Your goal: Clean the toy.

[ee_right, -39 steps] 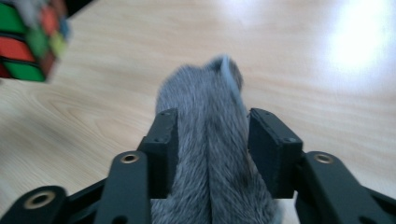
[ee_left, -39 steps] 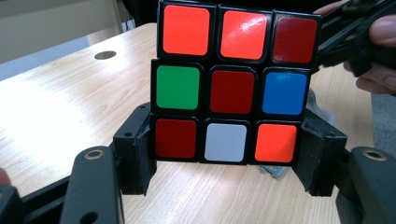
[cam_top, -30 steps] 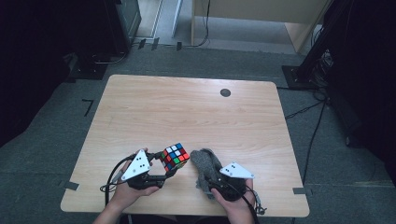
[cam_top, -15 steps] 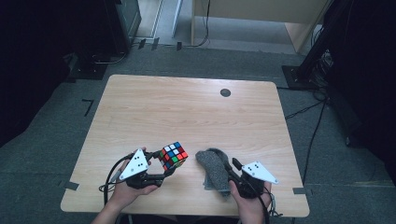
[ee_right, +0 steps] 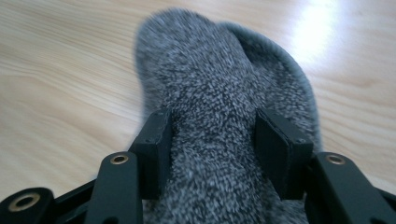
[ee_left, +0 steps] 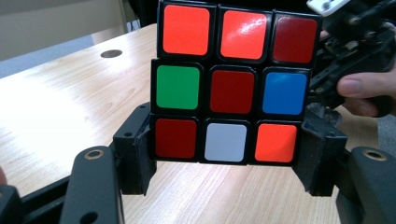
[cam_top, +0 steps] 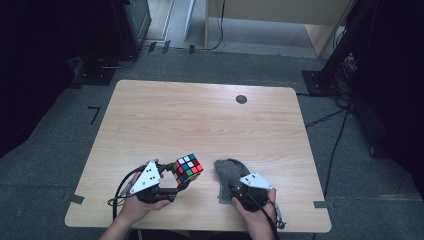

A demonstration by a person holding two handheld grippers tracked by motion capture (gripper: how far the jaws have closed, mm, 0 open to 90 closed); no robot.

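Observation:
A scrambled puzzle cube (cam_top: pixel 187 169) is held just above the table's front left, with my left gripper (cam_top: pixel 177 181) shut on it. In the left gripper view the cube (ee_left: pixel 231 84) shows red, orange, green, blue and white stickers, and the jaws clamp its bottom row on both sides. To its right a grey woolly sock (cam_top: pixel 226 172) lies on the wood. My right gripper (cam_top: pixel 235 192) sits at the sock's near end. In the right gripper view the sock (ee_right: pixel 219 84) bunches up between the two jaws of that gripper (ee_right: pixel 212 149), which press on it from both sides.
The wooden table (cam_top: pixel 200 120) has a small dark round disc (cam_top: pixel 241 99) near its far right edge. Dark stands and cables lie on the floor around it. In the left gripper view the right gripper (ee_left: pixel 355 46) and a hand are close behind the cube.
The right gripper had swung out to the right of the sock and has come back left onto its near end. The left gripper and cube have barely moved.

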